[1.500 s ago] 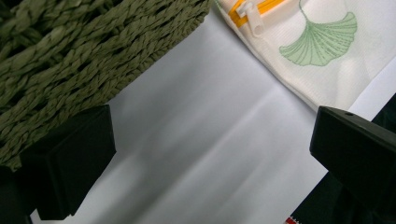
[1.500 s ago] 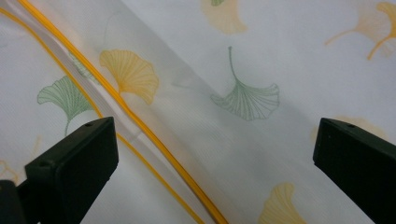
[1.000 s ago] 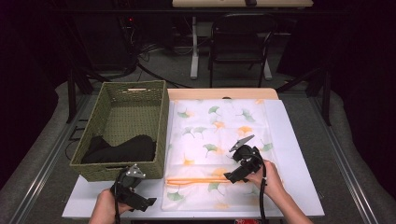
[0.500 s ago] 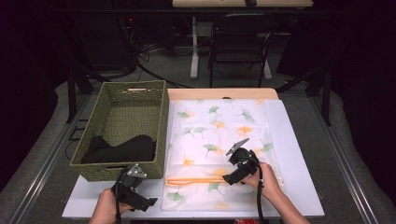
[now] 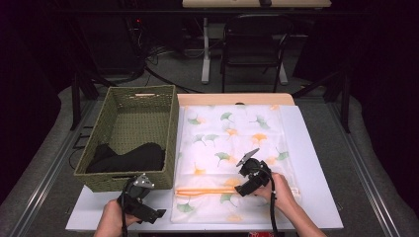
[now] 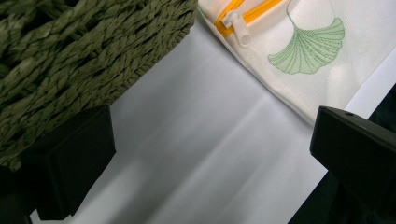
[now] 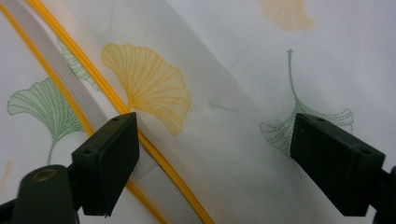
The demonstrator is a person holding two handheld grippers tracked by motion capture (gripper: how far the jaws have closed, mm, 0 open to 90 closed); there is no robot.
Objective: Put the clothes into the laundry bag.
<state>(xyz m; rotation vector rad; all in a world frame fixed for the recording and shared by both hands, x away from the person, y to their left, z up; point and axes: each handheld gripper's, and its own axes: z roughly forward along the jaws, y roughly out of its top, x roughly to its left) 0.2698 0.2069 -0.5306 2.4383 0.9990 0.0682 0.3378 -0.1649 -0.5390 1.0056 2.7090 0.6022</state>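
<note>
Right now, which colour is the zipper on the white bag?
Orange; the zipper shows best in the right gripper view.

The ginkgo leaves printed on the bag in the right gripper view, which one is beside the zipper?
The big orange leaf left of centre. Its edge runs along the orange zipper, just above one black jaw; the green leaf sits far from it.

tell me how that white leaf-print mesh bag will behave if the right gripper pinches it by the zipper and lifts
The mesh bag lies flat and thin, so it will likely drape and sag. It looks light, so it may slide on the smooth table. The right gripper, jaws just closing, straddles the orange zipper, probably the firmest hold.
</note>
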